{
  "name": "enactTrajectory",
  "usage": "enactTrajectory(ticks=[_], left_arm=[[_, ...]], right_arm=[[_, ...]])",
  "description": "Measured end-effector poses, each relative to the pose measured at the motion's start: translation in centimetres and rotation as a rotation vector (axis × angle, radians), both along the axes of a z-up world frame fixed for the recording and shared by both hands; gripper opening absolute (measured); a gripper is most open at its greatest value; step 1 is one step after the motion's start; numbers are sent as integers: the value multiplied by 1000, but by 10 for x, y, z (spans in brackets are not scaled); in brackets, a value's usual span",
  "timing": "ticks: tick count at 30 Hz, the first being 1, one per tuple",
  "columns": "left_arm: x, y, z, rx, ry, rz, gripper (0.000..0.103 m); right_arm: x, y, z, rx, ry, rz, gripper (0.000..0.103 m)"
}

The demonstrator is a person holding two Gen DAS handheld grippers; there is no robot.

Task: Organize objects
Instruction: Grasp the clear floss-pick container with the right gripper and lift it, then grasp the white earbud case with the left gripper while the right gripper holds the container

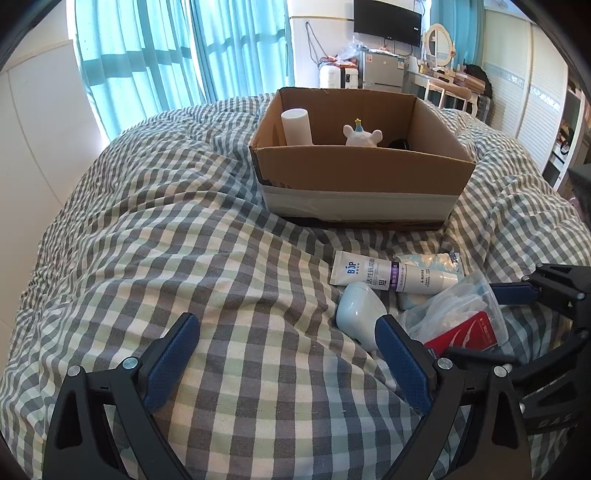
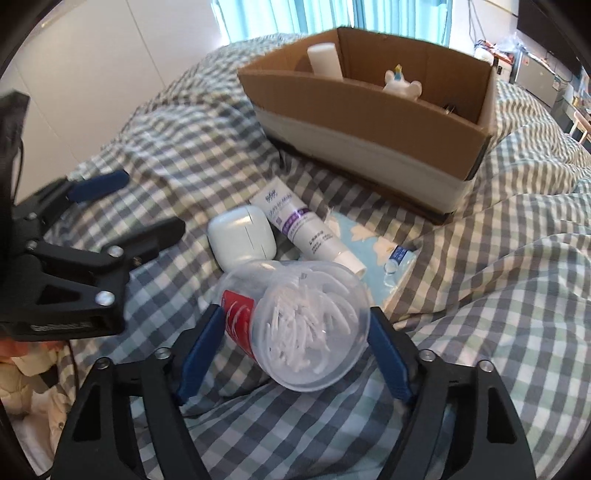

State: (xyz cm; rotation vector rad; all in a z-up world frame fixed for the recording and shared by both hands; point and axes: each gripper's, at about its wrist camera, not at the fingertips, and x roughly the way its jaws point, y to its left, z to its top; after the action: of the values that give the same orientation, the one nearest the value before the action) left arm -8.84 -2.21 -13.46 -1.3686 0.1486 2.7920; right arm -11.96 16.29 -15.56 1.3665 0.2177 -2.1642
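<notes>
A clear plastic tub of cotton swabs (image 2: pixel 299 325) with a red label lies on its side between the blue pads of my right gripper (image 2: pixel 295 332), which close on its sides. The tub also shows in the left wrist view (image 1: pixel 458 317). Beside it lie a white earbud-style case (image 2: pixel 240 236) (image 1: pixel 360 314), a white tube (image 2: pixel 306 229) (image 1: pixel 391 277) and a light blue tissue pack (image 2: pixel 373 251). My left gripper (image 1: pixel 288 343) is open and empty over the checked bedspread, left of the case. An open cardboard box (image 1: pixel 362 173) (image 2: pixel 369 122) stands beyond, holding a white cylinder (image 1: pixel 295 127) and a small white figurine (image 1: pixel 360 136).
The checked duvet (image 1: pixel 166 229) is rumpled and soft all around. A white wall and blue curtains (image 1: pixel 147 55) stand behind the bed. A fridge, desk and television (image 1: pixel 388 20) are far back right. A dark item (image 1: pixel 399 144) lies in the box's right corner.
</notes>
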Motion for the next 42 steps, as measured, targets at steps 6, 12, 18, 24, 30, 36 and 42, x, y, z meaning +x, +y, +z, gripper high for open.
enactTrajectory(ticks=[6,12,18,24,30,36,42], left_arm=[[-1,1,-1,-6,-4,-2,98],[-8,17,-4,-5,-28,-48,98],[-28,44,-22,24,-109,-133,98],[-44,46,-43,44,-188,-148,90],[-45,50,-47,35,-198,-159,59],[-38,56,-44,60,-194,-205,39],[-38,63,-50,62,-217,-240,37]], right_arm=[[0,11,23,-38,67,-57,68],[-7,33,56,46,202,-139,67],[-16,46,58,128,233,-178,66],[-21,38,30,132,175,-148,66],[-27,38,26,113,162,-151,67],[-34,34,12,91,109,-136,65],[-28,36,16,102,133,-141,65]])
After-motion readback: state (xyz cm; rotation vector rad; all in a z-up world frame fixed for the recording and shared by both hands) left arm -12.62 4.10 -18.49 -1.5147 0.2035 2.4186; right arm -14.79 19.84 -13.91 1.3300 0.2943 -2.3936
